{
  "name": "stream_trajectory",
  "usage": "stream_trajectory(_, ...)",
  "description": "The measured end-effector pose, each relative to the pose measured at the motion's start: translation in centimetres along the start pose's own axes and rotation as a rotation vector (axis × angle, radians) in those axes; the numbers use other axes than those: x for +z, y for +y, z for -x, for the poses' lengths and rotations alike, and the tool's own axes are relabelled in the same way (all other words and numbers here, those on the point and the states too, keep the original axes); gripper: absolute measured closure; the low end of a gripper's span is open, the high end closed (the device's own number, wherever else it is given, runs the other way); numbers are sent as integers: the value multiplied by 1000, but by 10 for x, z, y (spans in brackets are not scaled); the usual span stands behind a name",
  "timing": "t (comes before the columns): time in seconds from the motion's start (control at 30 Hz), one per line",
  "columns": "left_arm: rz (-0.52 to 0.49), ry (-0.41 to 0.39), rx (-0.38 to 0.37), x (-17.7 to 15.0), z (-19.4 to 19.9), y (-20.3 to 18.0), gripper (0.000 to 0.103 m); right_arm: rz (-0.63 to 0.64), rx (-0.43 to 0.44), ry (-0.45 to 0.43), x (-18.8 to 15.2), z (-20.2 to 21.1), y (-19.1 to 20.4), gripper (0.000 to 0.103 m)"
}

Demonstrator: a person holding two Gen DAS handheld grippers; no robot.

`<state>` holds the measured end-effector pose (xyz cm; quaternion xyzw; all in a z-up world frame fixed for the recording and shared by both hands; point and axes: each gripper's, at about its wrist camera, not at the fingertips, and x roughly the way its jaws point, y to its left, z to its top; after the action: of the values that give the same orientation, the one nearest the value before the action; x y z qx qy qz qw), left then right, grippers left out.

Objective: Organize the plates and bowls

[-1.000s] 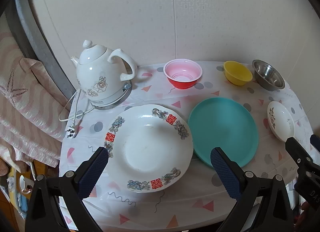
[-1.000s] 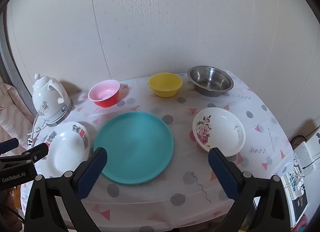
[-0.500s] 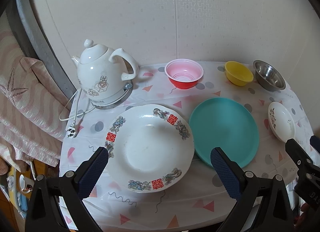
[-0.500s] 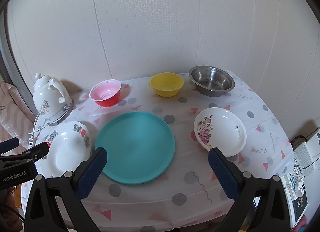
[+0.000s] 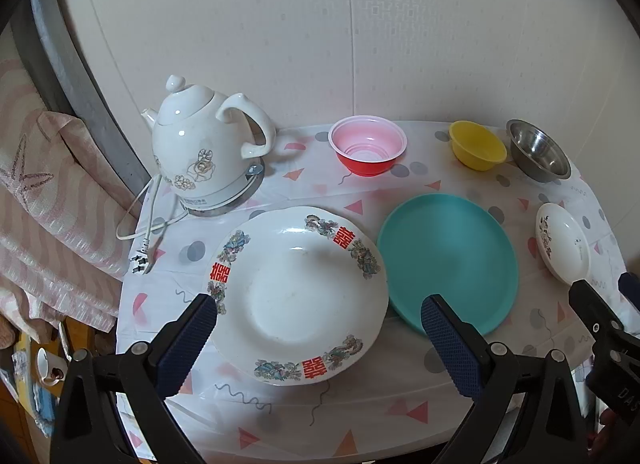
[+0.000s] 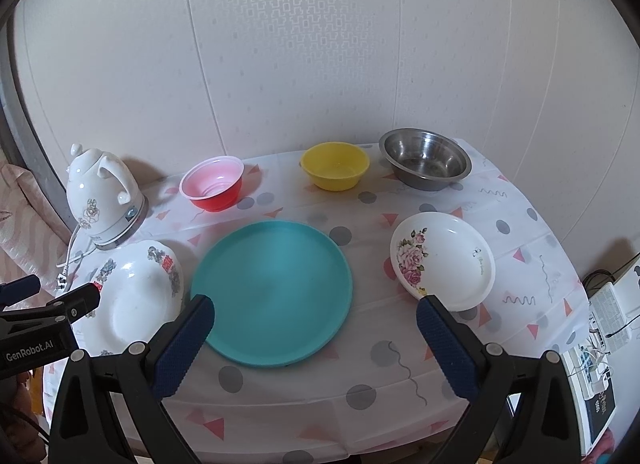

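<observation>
A large white plate with red characters [image 5: 298,292] [image 6: 136,296] lies at the table's front left, a teal plate [image 5: 448,260] [image 6: 272,288] beside it, and a small white rose dish [image 6: 442,260] [image 5: 562,244] on the right. Along the wall stand a pink-and-red bowl [image 5: 367,150] [image 6: 212,182], a yellow bowl [image 6: 335,165] [image 5: 477,145] and a steel bowl [image 6: 425,158] [image 5: 538,155]. My left gripper [image 5: 316,328] hovers open above the white plate's near side. My right gripper [image 6: 314,330] is open over the teal plate's front edge. Neither holds anything.
A white ceramic kettle [image 5: 204,156] [image 6: 102,196] on its base, with a loose cord and plug [image 5: 142,260], stands at the back left. A pink striped cloth [image 5: 36,204] hangs left of the table. A power strip and box [image 6: 600,344] lie on the floor to the right.
Both views have drifted slightly; the dishes sit a little lower and to the right in frame. Nothing on the table has moved and both grippers stay open.
</observation>
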<state>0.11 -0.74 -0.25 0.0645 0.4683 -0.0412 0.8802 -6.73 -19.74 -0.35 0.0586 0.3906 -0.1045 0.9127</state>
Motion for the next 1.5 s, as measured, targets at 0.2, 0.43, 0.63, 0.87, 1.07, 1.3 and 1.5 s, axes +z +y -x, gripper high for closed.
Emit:
stream_trajectory(0.2,4,6,0,-1,-2,2,0,1,-1,3,0,-1,2,0)
stream_trajectory(0.43,5,11,-1,-1,-3,3,0,2,-7,2,0,-1,3,0)
stream_trajectory(0.63,5,15,-1,-1,-6,5,0,1,-4,9,0,-4,4,0)
stream_trajectory(0.87,6,21,4,-1,-8,8,0,-6,0,14,0,-6,5,0)
stream_trajectory(1.07,30,45,9,1,-15,16,0,-9,11,36,-1,-13,9,0)
stream_trajectory(1.3,50,65,18,1,-19,20,0,1,22,44,0,-17,13,0)
stream_trajectory(1.5,71,84,24,2,-25,28,0,18,30,50,2,-23,17,0)
